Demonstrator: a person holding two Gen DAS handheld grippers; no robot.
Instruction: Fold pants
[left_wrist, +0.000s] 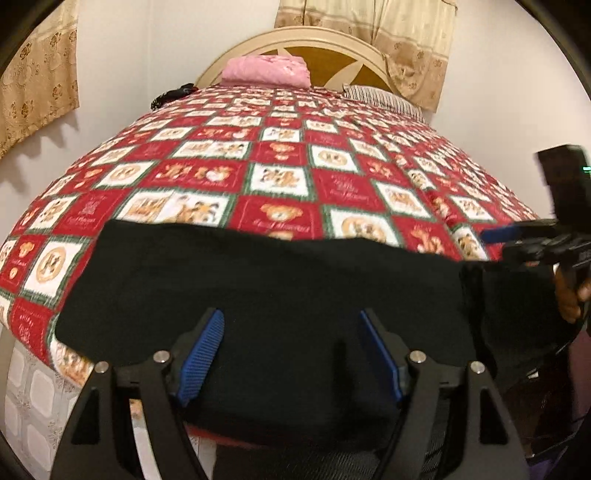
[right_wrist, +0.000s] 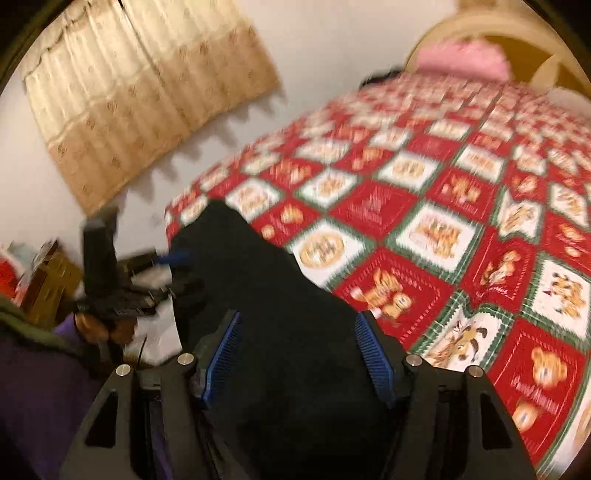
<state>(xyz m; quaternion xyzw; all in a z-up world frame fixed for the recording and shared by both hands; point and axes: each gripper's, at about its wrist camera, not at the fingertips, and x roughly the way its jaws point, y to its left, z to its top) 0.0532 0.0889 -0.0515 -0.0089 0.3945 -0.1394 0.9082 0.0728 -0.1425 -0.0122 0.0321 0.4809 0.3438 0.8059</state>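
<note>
Black pants (left_wrist: 277, 288) lie in a long band along the near edge of the bed, hanging a little over it. My left gripper (left_wrist: 291, 321) hovers open over the middle of that band, its blue pads (left_wrist: 201, 354) wide apart and pressing on nothing. At the right edge of the left wrist view, a hand holds my right gripper (left_wrist: 517, 243) over the pants' right end. In the blurred right wrist view the pants (right_wrist: 280, 295) run away to the left; my right gripper (right_wrist: 299, 325) stands open above them, and the left gripper (right_wrist: 181, 273) shows at their far end.
A red, white and green teddy-bear quilt (left_wrist: 277, 177) covers the bed. A folded pink cloth (left_wrist: 266, 72) lies by the round headboard (left_wrist: 332, 48), a striped pillow (left_wrist: 384, 98) to its right. Beige curtains (right_wrist: 147, 92) hang on the wall. Tiled floor (left_wrist: 33, 398) shows at left.
</note>
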